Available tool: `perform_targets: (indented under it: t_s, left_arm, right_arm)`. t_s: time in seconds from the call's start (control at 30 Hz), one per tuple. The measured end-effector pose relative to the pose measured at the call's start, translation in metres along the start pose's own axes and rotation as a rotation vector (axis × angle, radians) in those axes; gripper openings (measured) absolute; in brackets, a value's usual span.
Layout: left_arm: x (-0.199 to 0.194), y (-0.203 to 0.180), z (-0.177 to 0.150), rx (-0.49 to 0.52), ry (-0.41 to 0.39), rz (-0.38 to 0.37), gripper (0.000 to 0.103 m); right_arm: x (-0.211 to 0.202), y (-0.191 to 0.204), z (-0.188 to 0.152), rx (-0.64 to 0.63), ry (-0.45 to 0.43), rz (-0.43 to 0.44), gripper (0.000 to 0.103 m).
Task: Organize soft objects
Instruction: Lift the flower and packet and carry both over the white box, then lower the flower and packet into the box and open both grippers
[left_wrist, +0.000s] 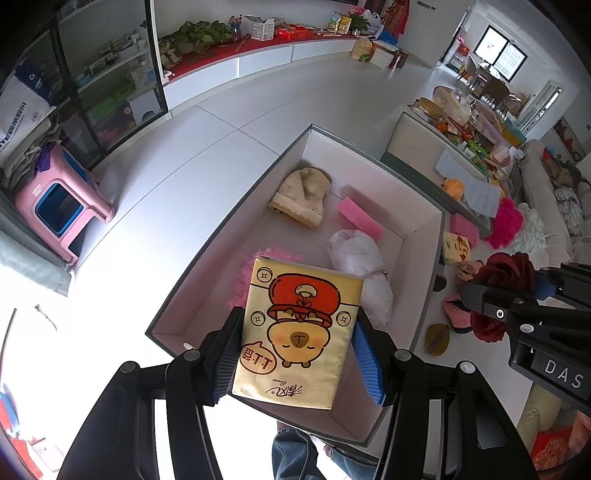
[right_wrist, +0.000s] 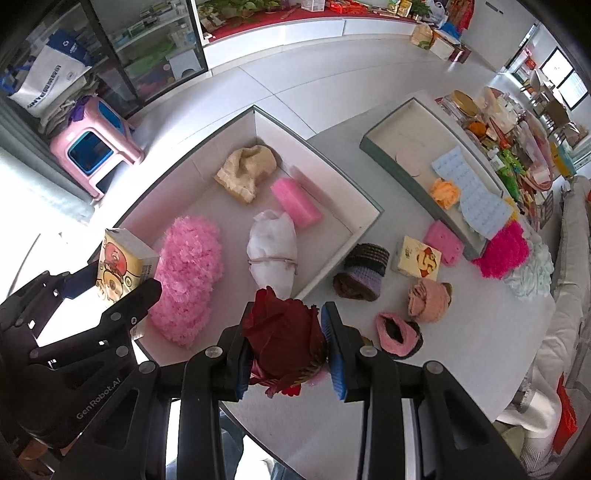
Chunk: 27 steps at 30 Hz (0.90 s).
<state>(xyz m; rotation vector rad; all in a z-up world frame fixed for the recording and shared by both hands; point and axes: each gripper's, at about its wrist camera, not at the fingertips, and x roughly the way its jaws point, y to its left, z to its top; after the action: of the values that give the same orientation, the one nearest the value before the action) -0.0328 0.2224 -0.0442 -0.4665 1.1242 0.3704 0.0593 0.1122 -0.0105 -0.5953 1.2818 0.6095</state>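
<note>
My left gripper (left_wrist: 295, 354) is shut on a yellow cartoon tissue pack (left_wrist: 299, 332) and holds it above the near end of the big white box (left_wrist: 236, 218). The pack also shows in the right wrist view (right_wrist: 118, 266). My right gripper (right_wrist: 284, 350) is shut on a dark red cloth rose (right_wrist: 284, 332), just outside the box's near right side. In the box lie a beige knit hat (right_wrist: 247, 170), a pink sponge (right_wrist: 295, 201), a white tied bundle (right_wrist: 273, 247) and a fluffy pink piece (right_wrist: 188, 273).
On the table right of the box lie a dark knit roll (right_wrist: 362, 273), a second tissue pack (right_wrist: 417, 258), pink knit pieces (right_wrist: 428, 295), a pink sponge (right_wrist: 443, 243) and a magenta fluffy piece (right_wrist: 502, 251). A grey tray (right_wrist: 402, 147) stands behind. A pink stool (right_wrist: 96, 144) stands on the floor.
</note>
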Motion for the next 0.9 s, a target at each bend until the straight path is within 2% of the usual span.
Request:
perform_targets:
  t_s: [0.3,0.5,0.7,0.9]
  left_arm:
    - [0.011,0.007,0.007,-0.014,0.014,0.041,0.057]
    - [0.03,0.01,0.015,-0.027,0.034,0.083,0.057]
    - [0.044,0.0,0.018,0.007,0.05,0.105,0.058]
    - [0.057,-0.006,0.016,0.031,0.077,0.118,0.058]
  right_arm:
    - [0.007,0.0,0.013,0.005,-0.003,0.022,0.037]
    - [0.021,-0.013,0.027,0.085,0.001,0.089,0.037]
    - [0.042,-0.021,0.039,0.159,0.027,0.133,0.037]
    - [0.063,-0.025,0.044,0.195,0.046,0.152,0.037]
